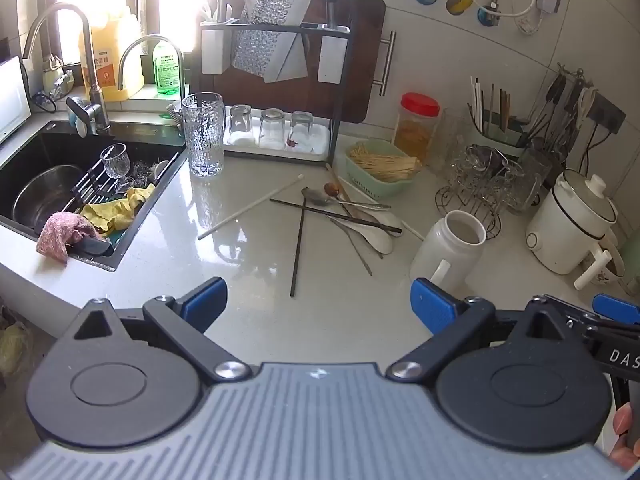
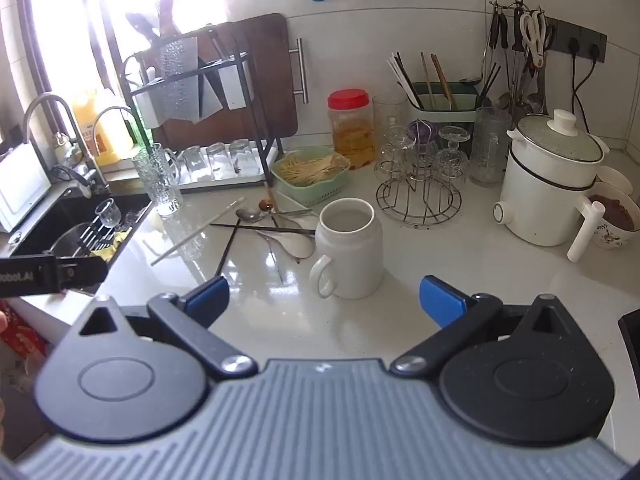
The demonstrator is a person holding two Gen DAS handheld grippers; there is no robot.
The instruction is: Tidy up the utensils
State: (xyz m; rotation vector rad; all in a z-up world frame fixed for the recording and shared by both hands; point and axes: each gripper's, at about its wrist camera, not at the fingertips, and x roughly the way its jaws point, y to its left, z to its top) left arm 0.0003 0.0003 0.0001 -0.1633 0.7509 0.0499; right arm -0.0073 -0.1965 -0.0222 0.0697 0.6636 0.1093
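Both the left gripper (image 1: 319, 300) and the right gripper (image 2: 324, 298) hang above the bench (image 1: 248, 280) with fingers spread wide, holding nothing. The utensils (image 1: 344, 216), chopsticks and spoons, lie scattered on the bench just beside the empty white mug (image 2: 349, 248).

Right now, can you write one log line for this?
left tool: open, empty | right tool: open, empty | utensils: loose on counter | white mug: upright, empty
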